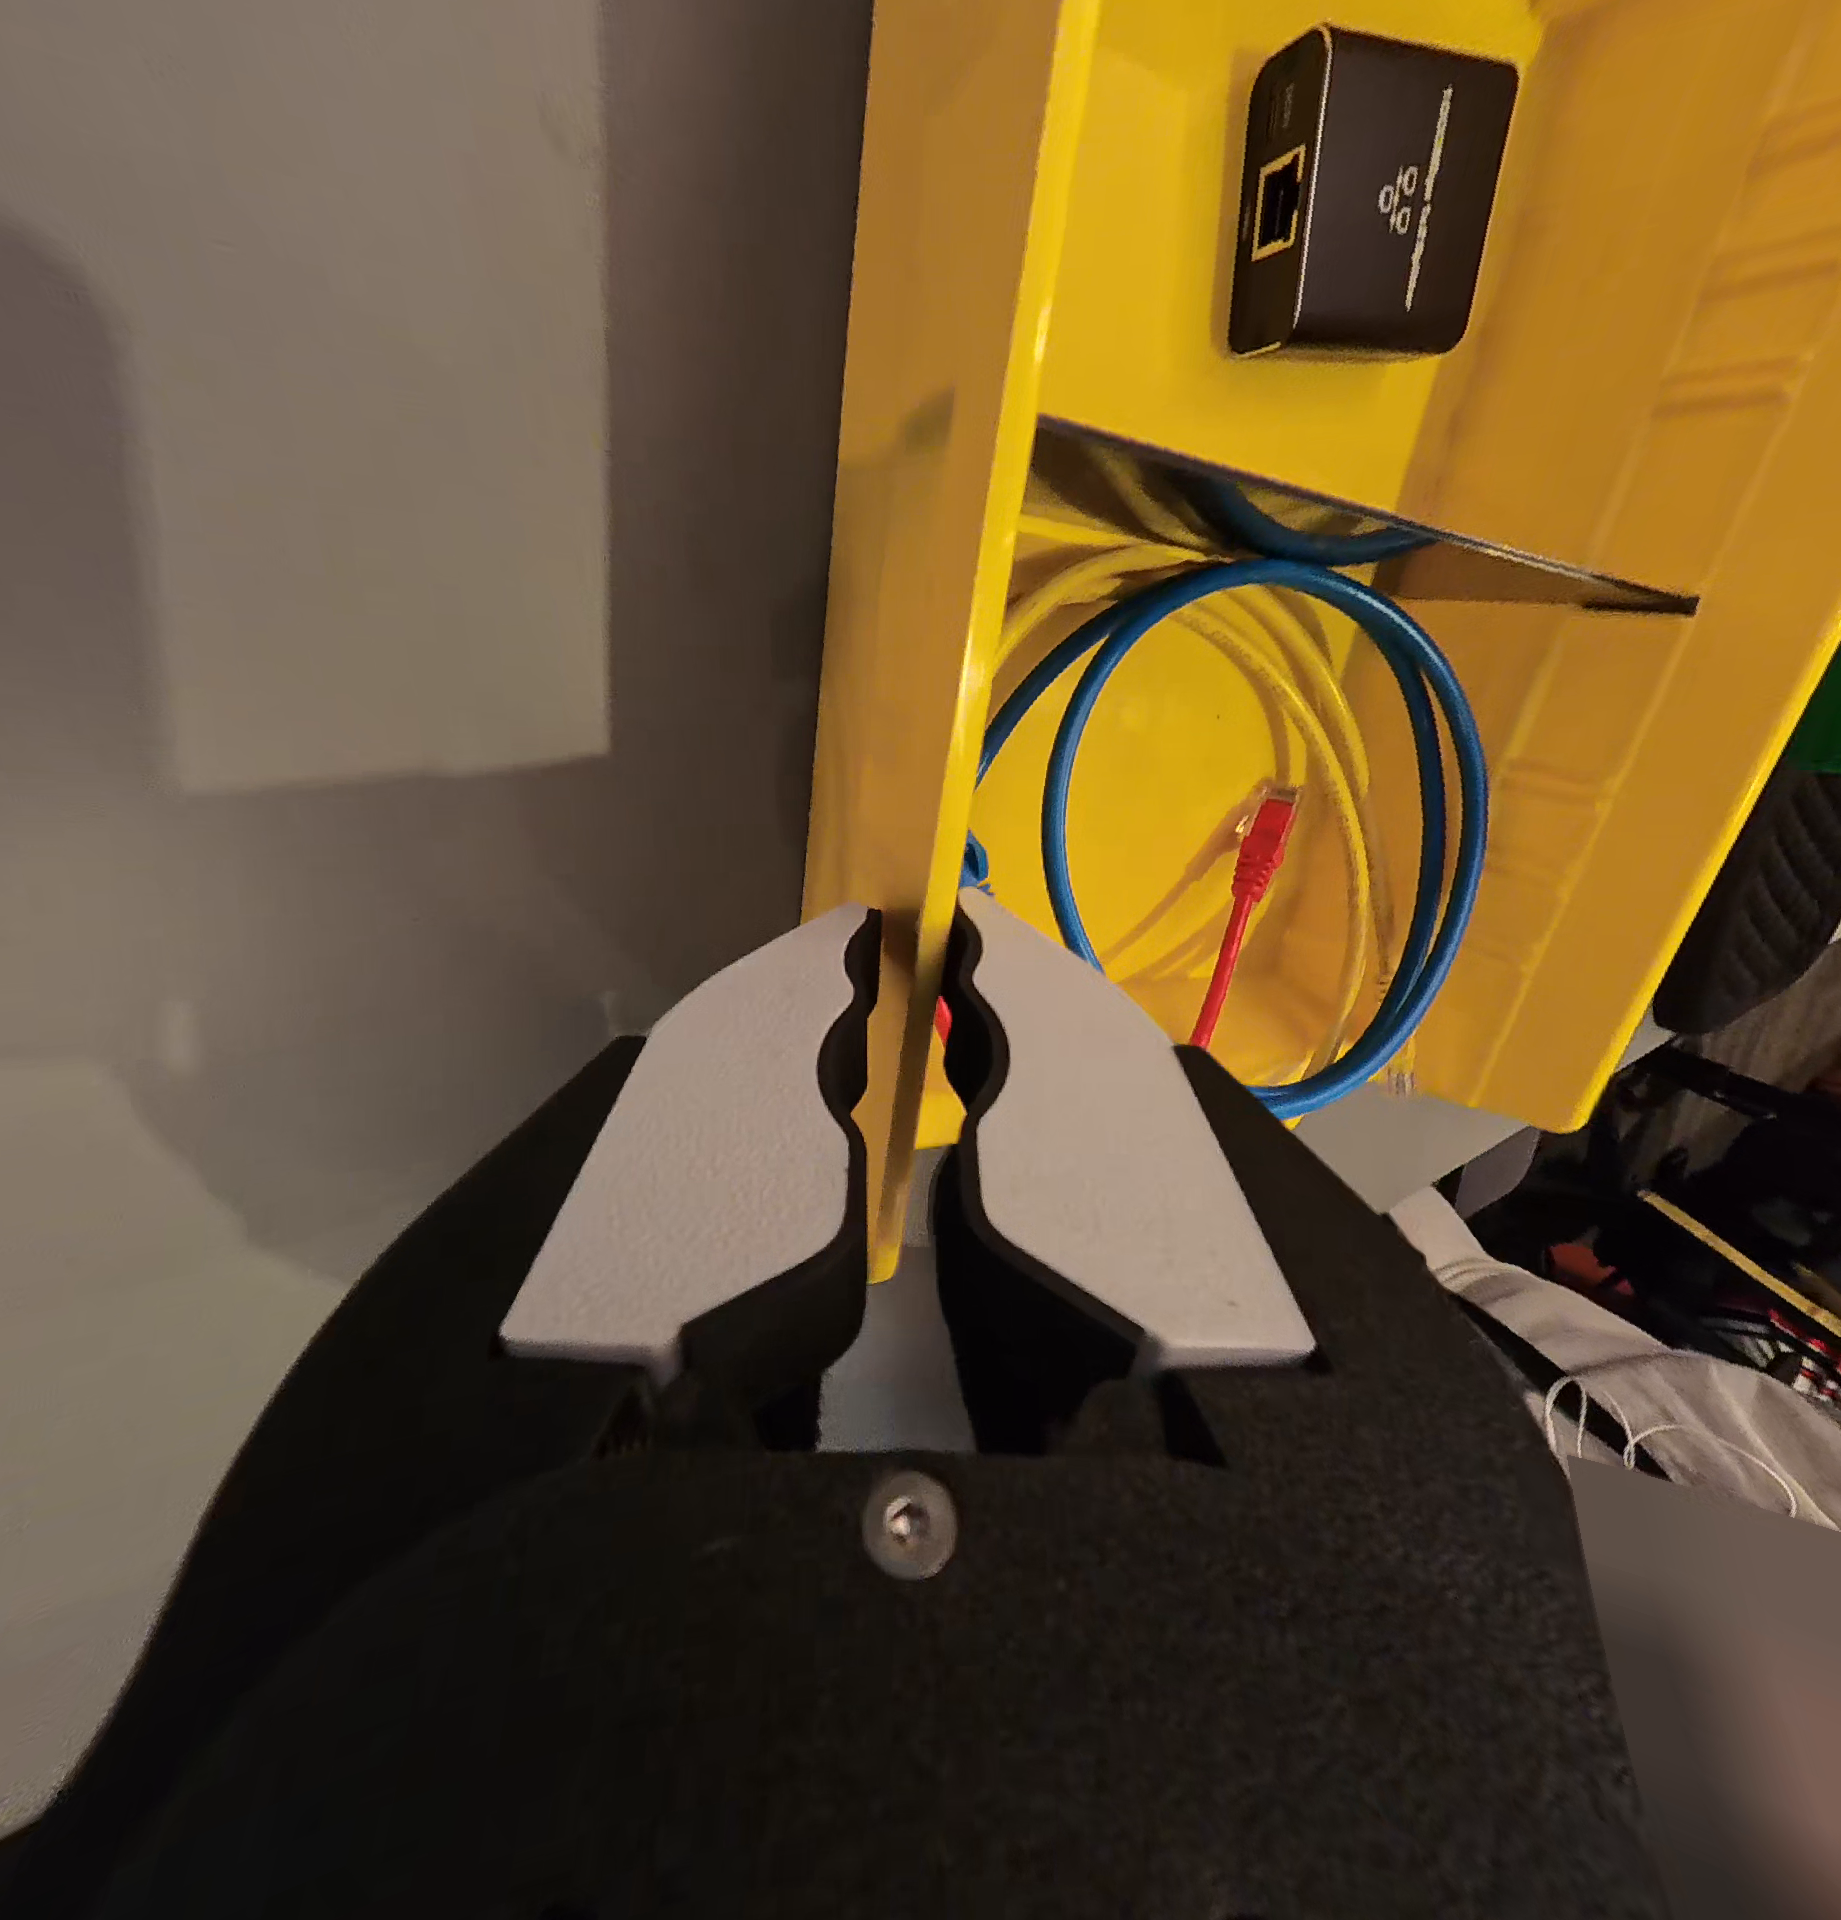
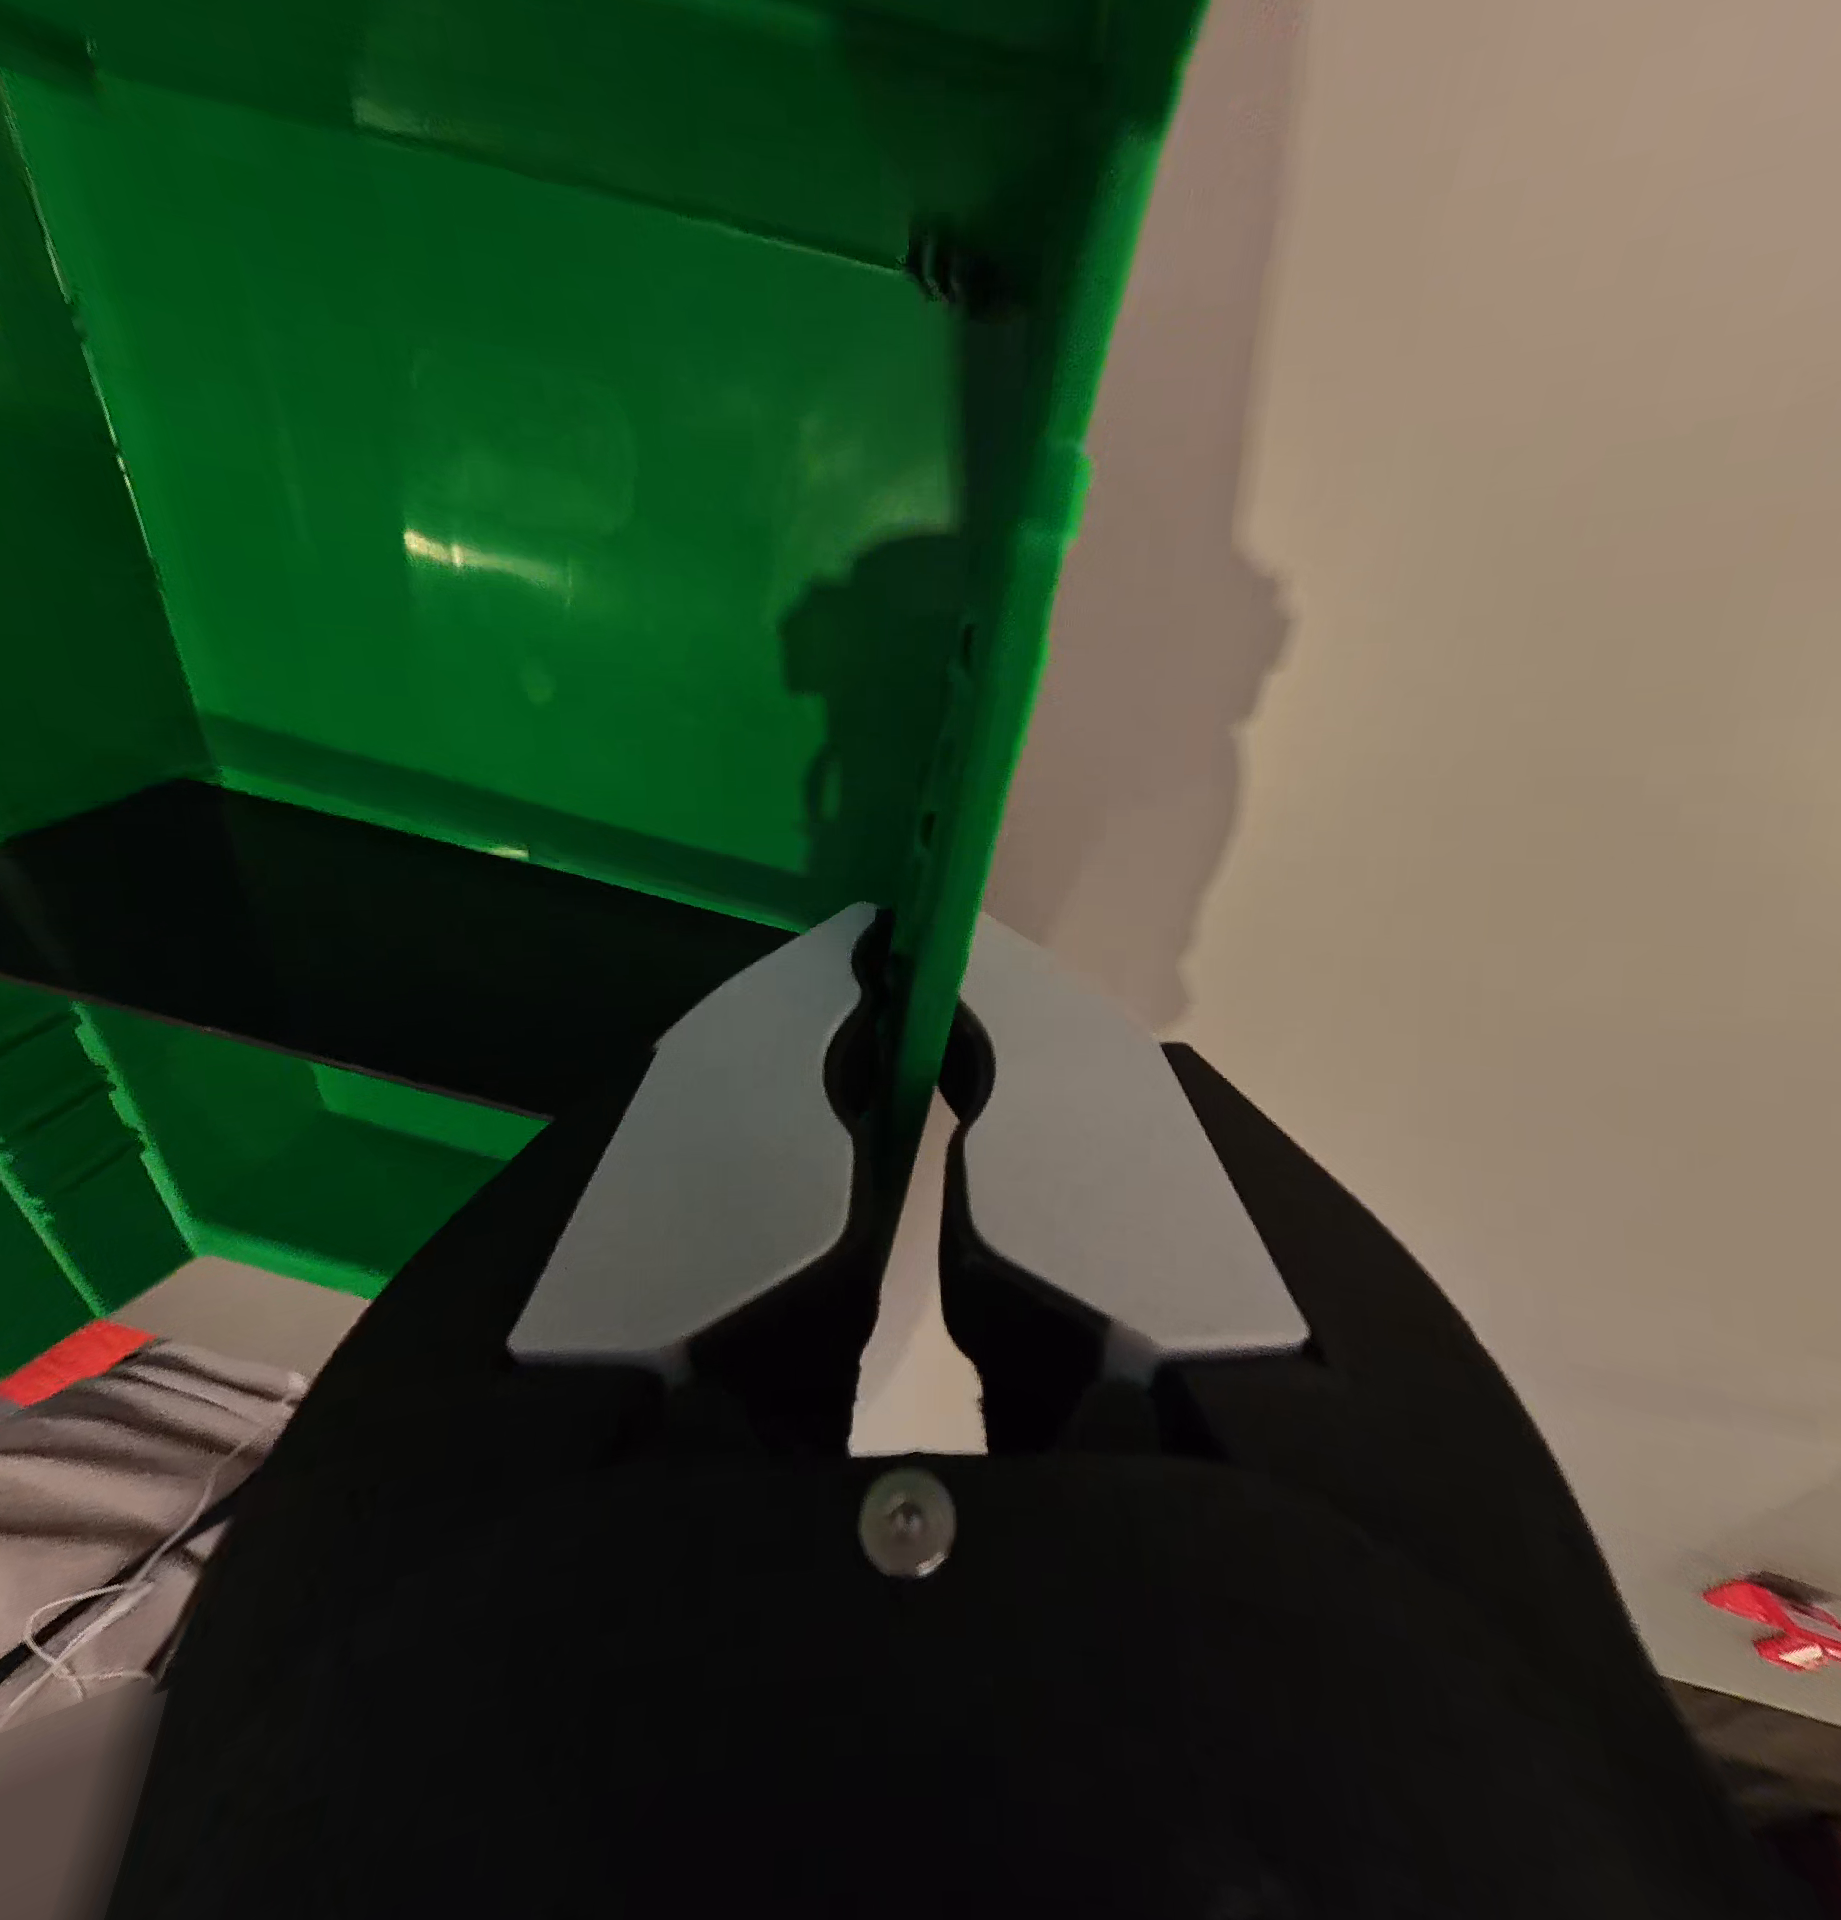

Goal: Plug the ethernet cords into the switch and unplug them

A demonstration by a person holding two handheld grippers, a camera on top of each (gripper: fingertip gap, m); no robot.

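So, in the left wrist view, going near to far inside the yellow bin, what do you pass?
Left gripper clamped on the yellow plastic bin wall → red ethernet plug → black divider plate → black box-shaped switch.

right gripper [image 2: 921, 925] astride green bin [image 2: 500, 436] wall

A: What kind of place is this looking like?

B: A makeshift indoor work area. Plain off-white walls [image 1: 272, 416] are enclosing glossy yellow [image 1: 1622, 727] and green [image 2: 480, 468] plastic bins with black dividers.

A: Anything else?

B: Crumpled grey fabric [image 2: 85, 1455] and dark clutter [image 1: 1726, 1247] are lying alongside. The exact room type is remaining unclear.
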